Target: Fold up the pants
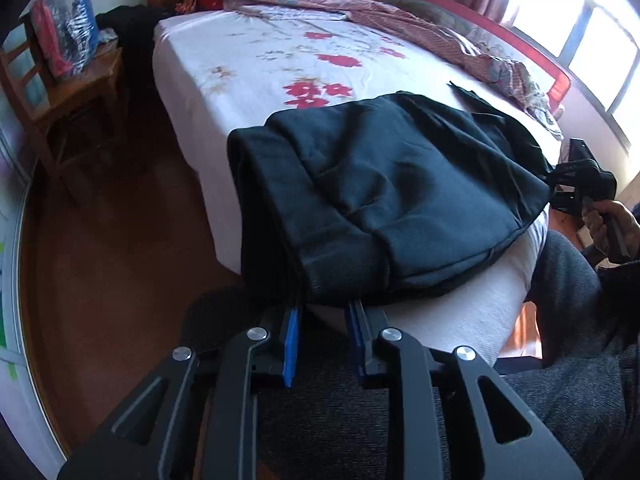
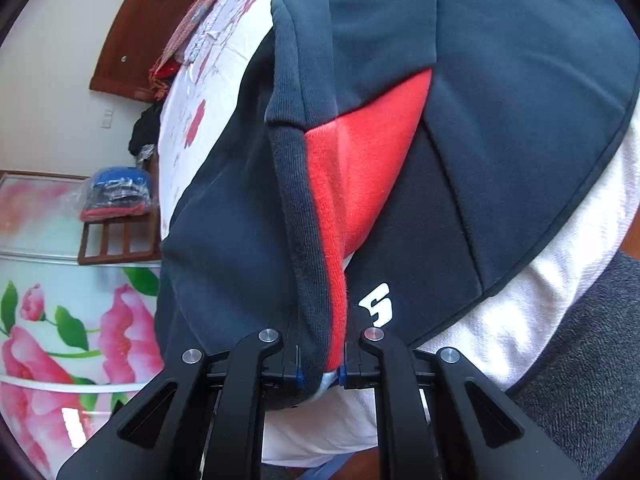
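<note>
The dark pants (image 1: 384, 200) are hiding the left hand-held gripper (image 1: 322, 312) fingertips, its jaws slightly parted. The right hand-held gripper (image 2: 322, 360) is clenching the waistband (image 2: 304, 240). The pants are lying across the near corner of the floral-sheeted bed (image 1: 248, 60).

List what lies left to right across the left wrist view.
Wooden chair with bagged clothes → flowered bed sheet → dark pants → right gripper → window.

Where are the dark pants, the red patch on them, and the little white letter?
dark pants (image 1: 400, 184), left wrist view, on the middle of the folded cloth.
red patch (image 2: 360, 168), right wrist view, on the wide part of the red panel.
white letter (image 2: 376, 306), right wrist view, on the printed mark.
</note>
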`<action>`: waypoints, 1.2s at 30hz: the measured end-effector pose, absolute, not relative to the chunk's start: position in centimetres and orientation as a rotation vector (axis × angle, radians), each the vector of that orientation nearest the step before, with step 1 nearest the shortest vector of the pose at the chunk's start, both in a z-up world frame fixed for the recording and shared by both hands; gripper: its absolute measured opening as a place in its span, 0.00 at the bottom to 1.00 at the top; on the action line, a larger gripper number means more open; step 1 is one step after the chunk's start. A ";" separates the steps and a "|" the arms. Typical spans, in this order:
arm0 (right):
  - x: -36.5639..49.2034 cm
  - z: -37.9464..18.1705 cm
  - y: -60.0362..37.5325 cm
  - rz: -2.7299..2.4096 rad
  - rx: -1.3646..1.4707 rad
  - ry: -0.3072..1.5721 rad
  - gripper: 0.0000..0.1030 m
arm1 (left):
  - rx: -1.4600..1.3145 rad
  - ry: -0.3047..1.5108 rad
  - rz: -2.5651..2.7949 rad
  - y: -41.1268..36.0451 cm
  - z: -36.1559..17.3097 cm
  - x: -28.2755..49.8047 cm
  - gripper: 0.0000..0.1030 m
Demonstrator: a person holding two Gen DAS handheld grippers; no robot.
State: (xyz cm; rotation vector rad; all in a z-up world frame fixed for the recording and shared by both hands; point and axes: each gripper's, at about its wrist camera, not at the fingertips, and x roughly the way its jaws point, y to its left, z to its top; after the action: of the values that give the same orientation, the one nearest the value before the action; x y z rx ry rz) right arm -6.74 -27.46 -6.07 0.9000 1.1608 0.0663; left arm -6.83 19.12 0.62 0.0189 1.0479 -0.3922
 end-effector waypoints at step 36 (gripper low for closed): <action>1.9 5.7 -49.2 -0.177 0.808 0.643 0.06 | -0.101 1.032 -0.366 5.7 0.2 3.9 0.93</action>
State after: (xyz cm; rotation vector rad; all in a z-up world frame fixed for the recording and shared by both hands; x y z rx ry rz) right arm 1.88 -49.22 5.66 0.8080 0.6433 -0.1769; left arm 3.88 5.73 0.16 -0.1010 1.0321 -0.3656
